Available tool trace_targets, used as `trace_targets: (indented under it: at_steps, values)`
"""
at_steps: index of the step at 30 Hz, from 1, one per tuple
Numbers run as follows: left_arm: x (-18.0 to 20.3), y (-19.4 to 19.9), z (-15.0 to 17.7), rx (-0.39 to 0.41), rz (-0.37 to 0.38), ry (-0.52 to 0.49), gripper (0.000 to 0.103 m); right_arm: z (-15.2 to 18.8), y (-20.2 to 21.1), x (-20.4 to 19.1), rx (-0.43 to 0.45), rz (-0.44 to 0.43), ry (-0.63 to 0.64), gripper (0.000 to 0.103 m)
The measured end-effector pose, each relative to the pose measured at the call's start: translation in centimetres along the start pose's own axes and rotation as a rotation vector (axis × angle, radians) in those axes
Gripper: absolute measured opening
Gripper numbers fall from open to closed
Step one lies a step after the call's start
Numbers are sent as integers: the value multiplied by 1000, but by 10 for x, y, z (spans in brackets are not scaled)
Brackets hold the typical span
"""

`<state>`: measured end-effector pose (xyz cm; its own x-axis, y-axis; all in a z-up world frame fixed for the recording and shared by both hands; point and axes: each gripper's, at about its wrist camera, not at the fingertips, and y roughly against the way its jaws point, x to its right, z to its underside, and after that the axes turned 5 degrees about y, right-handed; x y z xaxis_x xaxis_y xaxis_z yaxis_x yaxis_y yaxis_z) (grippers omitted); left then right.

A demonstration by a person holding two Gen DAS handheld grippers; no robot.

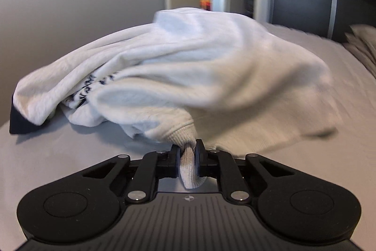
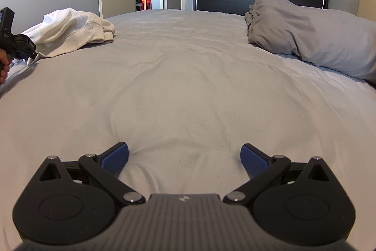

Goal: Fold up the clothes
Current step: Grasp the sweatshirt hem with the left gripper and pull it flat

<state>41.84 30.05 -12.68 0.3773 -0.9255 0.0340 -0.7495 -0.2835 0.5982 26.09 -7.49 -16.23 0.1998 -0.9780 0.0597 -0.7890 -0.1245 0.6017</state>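
I am pinching a ribbed cuff of the white sweatshirt [image 1: 178, 67] between the left gripper [image 1: 188, 149] jaws; the garment is bunching just beyond them on the bed [image 2: 188, 86]. My right gripper [image 2: 184, 157] is hanging spread, empty, sweatshirt lying far left.

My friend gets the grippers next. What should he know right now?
Left gripper: shut on the ribbed cuff of the white sweatshirt.
Right gripper: open, holding nothing, low over bare bed.
The sweatshirt lies bunched at the bed's left side, with something dark under its far edge. A pillow lies on the right.
Done: one cuff gripped.
Left: spread the sweatshirt flat, then fold it.
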Motion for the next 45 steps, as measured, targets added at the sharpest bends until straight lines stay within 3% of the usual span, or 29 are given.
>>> trace_targets:
  at_steps: [7,13,23,35,40,45]
  values:
    - [24,80,23,-28,101,-155,9,-15,2,-1,-70,6,16,102]
    - [42,159,48,-47,199,-301,8,-16,35,-14,-94,-31,26,102]
    - [65,295,107,-110,376,-489,8,-6,139,-32,-36,-95,53,102]
    - [92,457,221,-217,629,-579,7,40,264,3,-77,-38,-82,102]
    - [93,490,259,-226,650,-634,7,64,303,11,-102,-37,-132,102]
    - [88,484,274,-245,587,-614,8,75,310,-1,-120,-44,-79,102]
